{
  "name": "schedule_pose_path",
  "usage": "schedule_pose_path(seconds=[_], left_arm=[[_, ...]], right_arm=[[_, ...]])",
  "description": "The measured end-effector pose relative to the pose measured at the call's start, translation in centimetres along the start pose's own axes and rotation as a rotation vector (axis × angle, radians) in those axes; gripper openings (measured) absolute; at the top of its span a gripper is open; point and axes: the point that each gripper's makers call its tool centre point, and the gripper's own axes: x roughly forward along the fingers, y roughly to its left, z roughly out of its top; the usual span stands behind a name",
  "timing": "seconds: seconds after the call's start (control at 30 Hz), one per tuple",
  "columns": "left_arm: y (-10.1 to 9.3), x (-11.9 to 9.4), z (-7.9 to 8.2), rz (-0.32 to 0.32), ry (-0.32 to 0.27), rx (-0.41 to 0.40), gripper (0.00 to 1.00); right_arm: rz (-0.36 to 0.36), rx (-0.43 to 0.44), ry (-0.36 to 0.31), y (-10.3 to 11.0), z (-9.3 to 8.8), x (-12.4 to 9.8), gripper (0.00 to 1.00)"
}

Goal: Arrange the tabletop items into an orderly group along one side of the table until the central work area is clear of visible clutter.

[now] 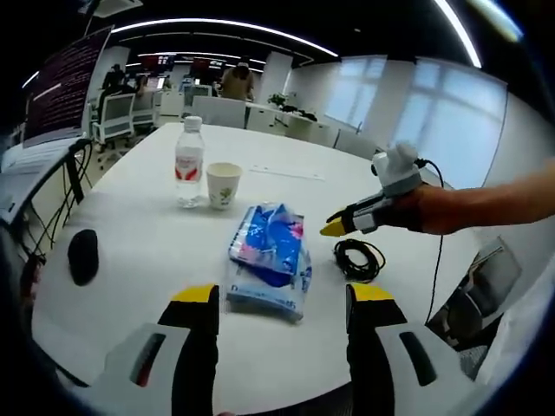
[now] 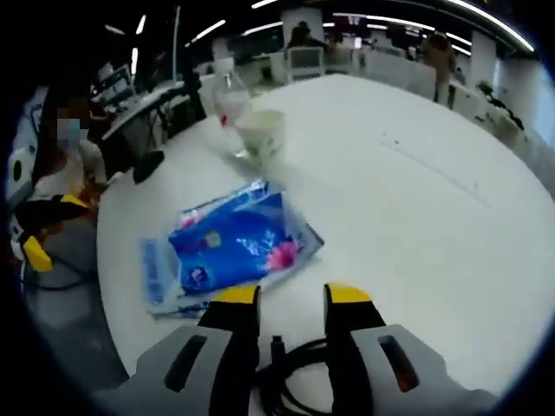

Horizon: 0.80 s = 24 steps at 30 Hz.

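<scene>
1. Centrally, on the white surface, a blue tissue pack is seen lying flat, just beyond the spread jaws of the left tool, which grips nothing.
2. A water bottle is stood upright farther back, with a paper cup just beside it on its right; both are well apart from the pack.
3. A coiled black cable is laid to the right of the pack, near but not touching it.
4. A dark mouse-like object is seen alone toward the left edge of the surface.
5. From the right, the right tool is held by a hand over the cable, its yellow tips close together.
6. In the right gripper view, the right tool is shown with jaws narrowly parted, the cable lying between and beneath them; whether it is pinched cannot be told.
7. Just ahead of those tips lies the pack, with the cup and bottle beyond.
</scene>
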Motion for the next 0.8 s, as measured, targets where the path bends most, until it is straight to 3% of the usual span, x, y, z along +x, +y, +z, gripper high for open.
schedule_pose_path(seconds=[0.17, 0.7, 0.8], left_arm=[[0.4, -0.4, -0.1, 0.011, -0.003, -0.007, 0.59], [1.1, -0.7, -0.3, 0.033, -0.007, -0.03, 0.59], [1.1, -0.7, -0.4, 0.036, -0.005, -0.033, 0.59]], right_arm=[[-0.029, -0.03, 0.028, -0.6, 1.2, 1.1, 0.18], [-0.014, -0.045, 0.072, -1.1, 3.0, 3.8, 0.15], [-0.005, -0.049, 0.063, -1.0, 3.4, 4.0, 0.1]])
